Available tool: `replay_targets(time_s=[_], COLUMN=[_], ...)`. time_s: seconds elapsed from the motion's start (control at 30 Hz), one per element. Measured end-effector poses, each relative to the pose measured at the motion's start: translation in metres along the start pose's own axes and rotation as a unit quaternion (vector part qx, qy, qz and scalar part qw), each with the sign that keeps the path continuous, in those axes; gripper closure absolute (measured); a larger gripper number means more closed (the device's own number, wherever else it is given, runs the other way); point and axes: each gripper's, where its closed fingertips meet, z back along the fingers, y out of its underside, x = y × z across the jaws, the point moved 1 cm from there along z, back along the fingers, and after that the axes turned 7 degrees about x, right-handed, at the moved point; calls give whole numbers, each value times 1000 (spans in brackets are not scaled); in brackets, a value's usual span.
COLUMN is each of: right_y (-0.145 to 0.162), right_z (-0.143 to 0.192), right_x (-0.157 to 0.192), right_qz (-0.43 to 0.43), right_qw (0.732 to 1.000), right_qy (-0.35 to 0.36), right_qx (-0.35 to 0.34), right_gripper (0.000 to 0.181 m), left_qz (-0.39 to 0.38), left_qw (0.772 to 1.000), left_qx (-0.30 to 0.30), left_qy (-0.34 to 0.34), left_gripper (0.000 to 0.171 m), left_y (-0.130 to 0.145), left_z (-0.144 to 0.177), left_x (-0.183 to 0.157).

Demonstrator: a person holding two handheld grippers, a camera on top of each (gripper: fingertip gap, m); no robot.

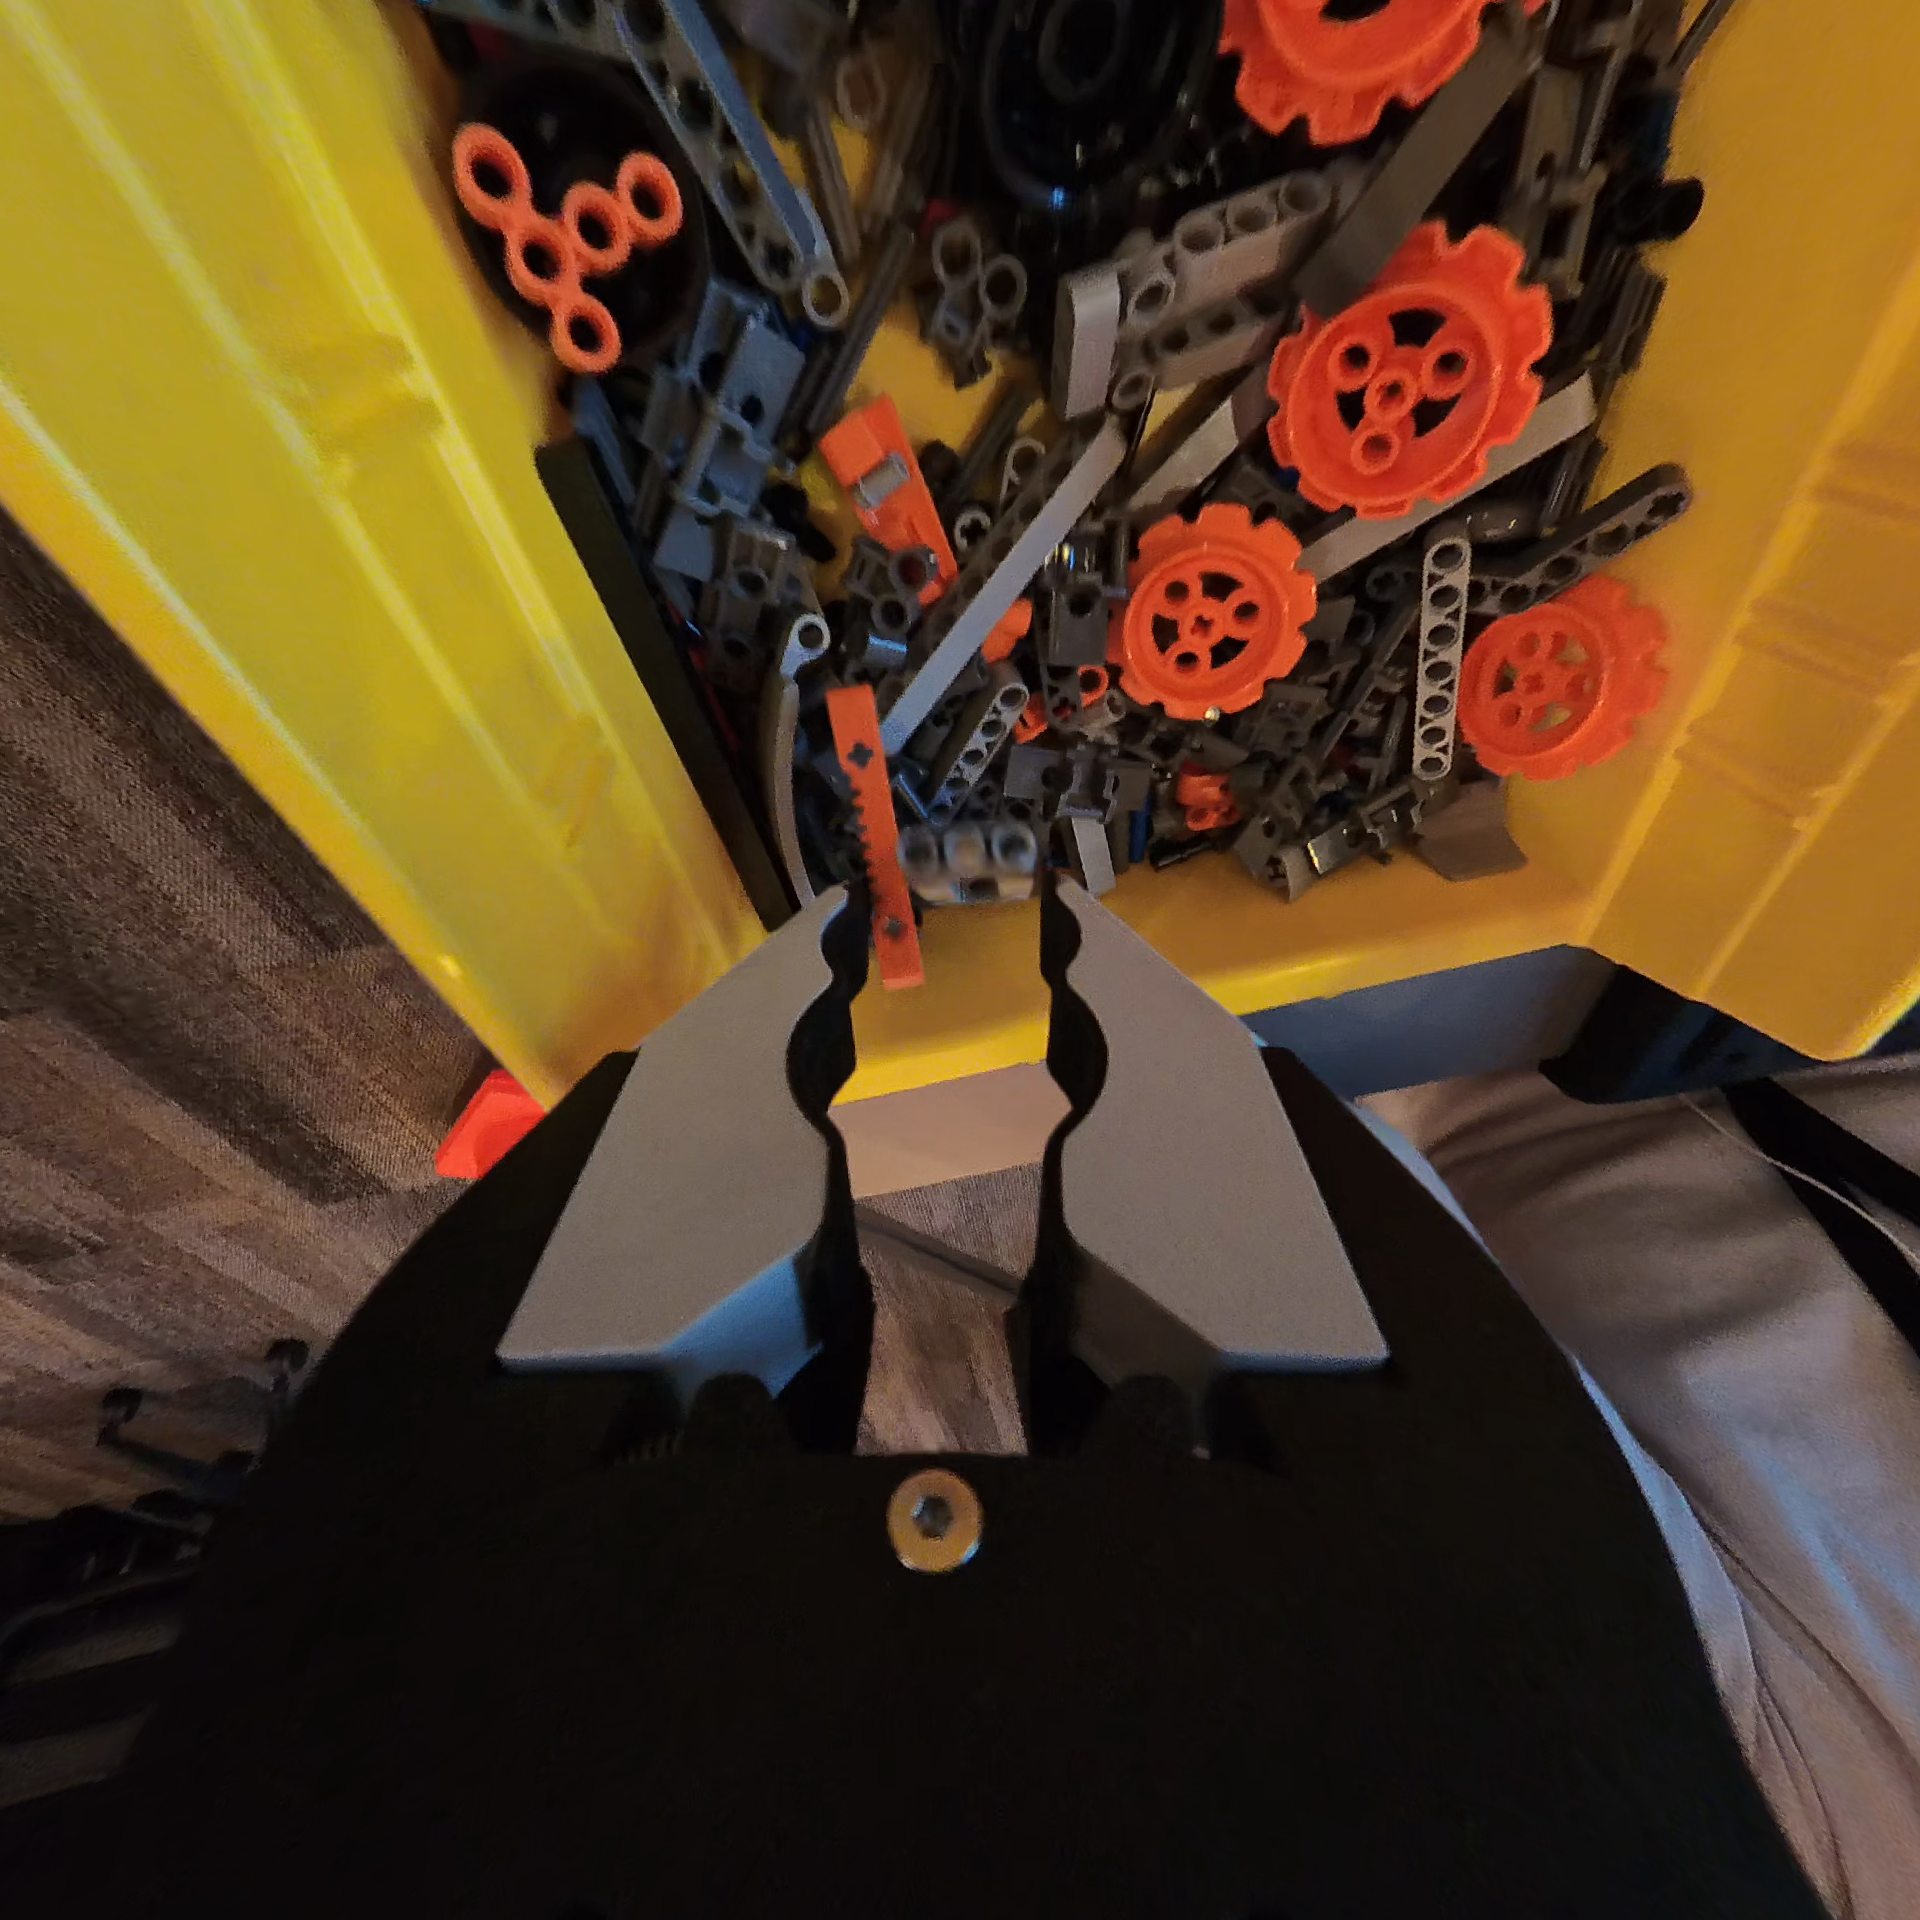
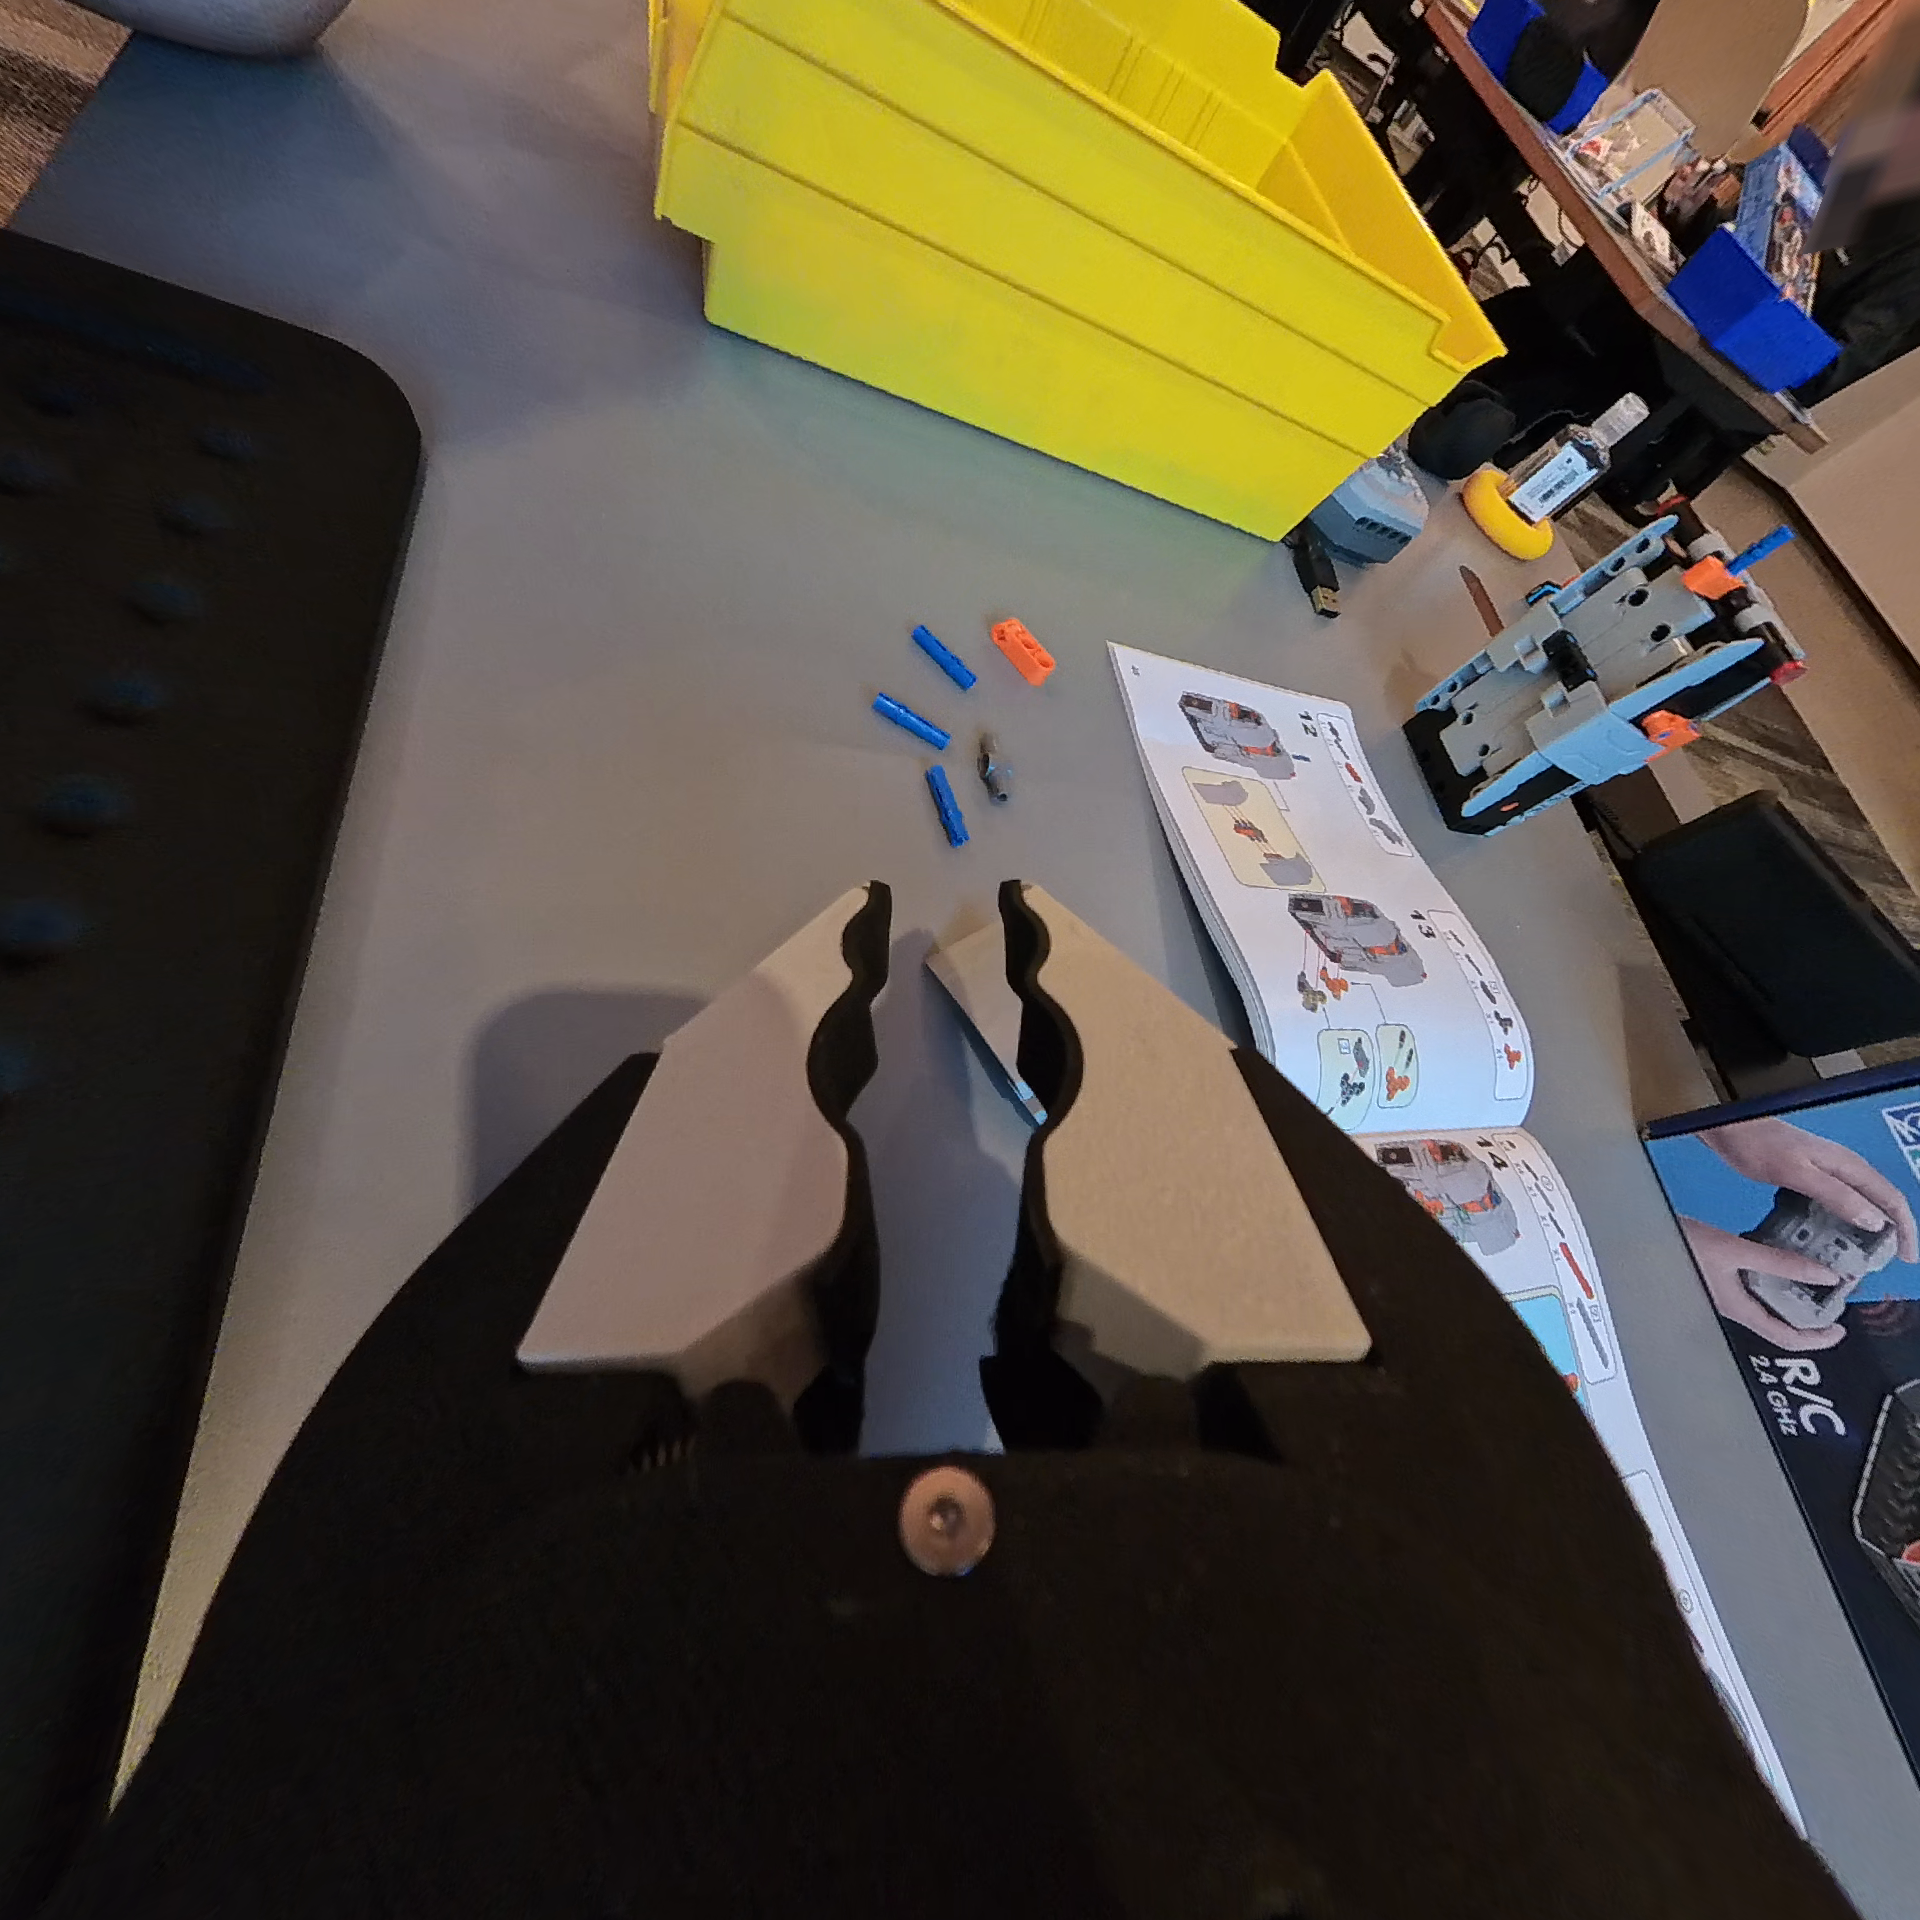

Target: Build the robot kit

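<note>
the left gripper point(image 1: 951, 899) hangs parted and empty over the yellow bin point(image 1: 312, 520), its tips just beside an orange rack point(image 1: 871, 821) at frame centre. the right gripper point(image 2: 943, 896), also parted and empty, hovers over the grey table point(image 2: 582, 623), with blue pins point(image 2: 940, 748) near, above its tips.

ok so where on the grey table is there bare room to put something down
Bare grey table lies between the black mat and the blue pins, running up to the yellow bins. It is crowded to the right: instruction booklet, part-built model, box. The yellow bin of parts is packed.
</note>
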Motion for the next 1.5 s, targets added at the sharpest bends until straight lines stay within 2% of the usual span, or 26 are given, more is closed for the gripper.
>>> replay_targets(time_s=[0.1,0.23,0.47,0.53,0.63,0.8,0.93,1.0,1.03,1.07,1.1,1.5], right_y=[0,-1,0,-1,-1,1,4,3,3,3,4,10], right_z=[0,0,1,2,3,0,0,1,1,0,0,-3], right_x=[1,5,3,3,6,8,7,7,8,9,10,8], right_qz=[3,16,15,16,23,37,33,34,35,36,38,39], right_qw=[1000,1000,1000,1000,1000,999,999,999,999,999,999,999], right_qy=[0,-1,0,2,2,1,0,0,-1,-2,-4,-5], right_qx=[2,4,4,2,5,13,18,15,14,15,18,30], right_gripper=[161,161,161,161,161,161,161,161,161,161,161,161], left_qz=[-4,-100,-137,-132,-101,-100,-114,-115,-112,-109,-105,-18], left_qw=[999,992,990,991,993,994,992,991,991,991,992,997], left_qx=[-24,-70,-21,6,48,45,47,47,49,51,53,77], left_qy=[-21,-39,-28,-16,-37,-23,-32,-41,-45,-51,-52,-4], left_gripper=[130,138,131,129,130,134,130,134,137,153,161,162], left_y=[-11,-35,-49,-48,-41,-46,-48,-49,-49,-49,-48,0], left_z=[9,18,-2,-11,-20,-23,-24,-24,-24,-24,-24,-20], left_x=[1,-17,-20,-22,-12,-13,-13,-11,-9,-7,-5,5])
